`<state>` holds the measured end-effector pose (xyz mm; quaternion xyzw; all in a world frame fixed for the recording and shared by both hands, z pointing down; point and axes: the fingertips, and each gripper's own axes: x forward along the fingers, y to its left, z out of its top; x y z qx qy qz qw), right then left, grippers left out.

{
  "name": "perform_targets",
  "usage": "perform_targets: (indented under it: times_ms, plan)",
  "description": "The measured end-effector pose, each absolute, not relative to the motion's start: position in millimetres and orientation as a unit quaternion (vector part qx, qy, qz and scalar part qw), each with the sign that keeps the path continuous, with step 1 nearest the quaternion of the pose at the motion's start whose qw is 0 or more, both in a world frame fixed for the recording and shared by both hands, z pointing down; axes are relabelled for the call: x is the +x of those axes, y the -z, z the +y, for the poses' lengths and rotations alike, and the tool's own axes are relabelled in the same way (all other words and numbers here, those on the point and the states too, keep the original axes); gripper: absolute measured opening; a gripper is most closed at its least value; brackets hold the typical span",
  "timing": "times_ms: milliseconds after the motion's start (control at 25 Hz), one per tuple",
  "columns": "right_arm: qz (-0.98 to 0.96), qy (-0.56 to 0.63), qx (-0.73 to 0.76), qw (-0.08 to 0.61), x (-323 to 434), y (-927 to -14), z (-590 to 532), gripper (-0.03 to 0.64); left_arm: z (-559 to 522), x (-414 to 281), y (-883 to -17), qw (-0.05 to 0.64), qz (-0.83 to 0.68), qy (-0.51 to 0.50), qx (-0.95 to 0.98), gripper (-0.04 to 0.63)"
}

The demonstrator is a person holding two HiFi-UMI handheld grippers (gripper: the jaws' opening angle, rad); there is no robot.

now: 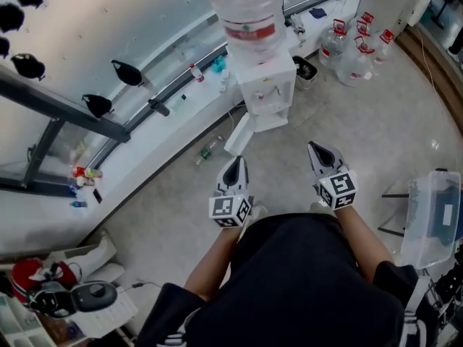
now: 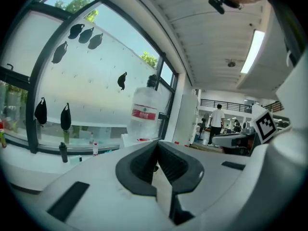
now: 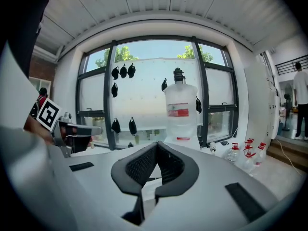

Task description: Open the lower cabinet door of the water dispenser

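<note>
the left claw (image 2: 157,146) is seen shut, pads pressed together, nothing held. the right claw (image 3: 156,146) is likewise shut and empty. both are held side by side in the air. the dispenser (image 1: 266,92) is seen ahead, well apart from both, its lower door (image 1: 238,135) angled outward at the base.

I see the water dispenser (image 1: 266,85) standing upright at the far side of the scene, backed against the low window ledge (image 1: 155,139). It is a white box with a big clear bottle (image 1: 248,9), red-labelled, upended on top. Its lower cabinet door (image 1: 239,134), a flat white panel, stands swung out to the left, angled away from the cabinet front.
</note>
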<state>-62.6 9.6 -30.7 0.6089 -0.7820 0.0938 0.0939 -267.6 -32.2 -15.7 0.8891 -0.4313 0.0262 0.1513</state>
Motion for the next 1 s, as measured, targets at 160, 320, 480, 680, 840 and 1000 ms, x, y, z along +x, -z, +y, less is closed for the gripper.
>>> perform_targets:
  times_ms: [160, 320, 480, 680, 840, 1000]
  plan:
    - [-0.772, -0.082, 0.624, 0.088, -61, 37, 5, -0.002, -49, -269, 27, 0.141, -0.424, -0.014, 0.894, 0.005]
    - [-0.762, -0.083, 0.638, 0.077, -62, 39, 4, -0.002, -51, -277, 35, 0.13, -0.414, -0.013, 0.901, 0.005]
    - [-0.749, -0.079, 0.654, 0.077, -62, 41, -1, -0.002, -47, -297, 37, 0.127, -0.408, -0.017, 0.904, 0.005]
    - [-0.739, -0.074, 0.665, 0.077, -72, 41, -8, -0.002, -44, -320, 28, 0.126, -0.413, -0.006, 0.902, 0.005]
    - [-0.742, -0.072, 0.662, 0.082, -87, 38, -11, -0.002, -48, -330, 18, 0.131, -0.423, -0.014, 0.897, 0.005]
    - [-0.743, -0.077, 0.659, 0.085, -100, 34, -15, -0.002, -57, -341, 16, 0.137, -0.43, -0.018, 0.892, 0.005]
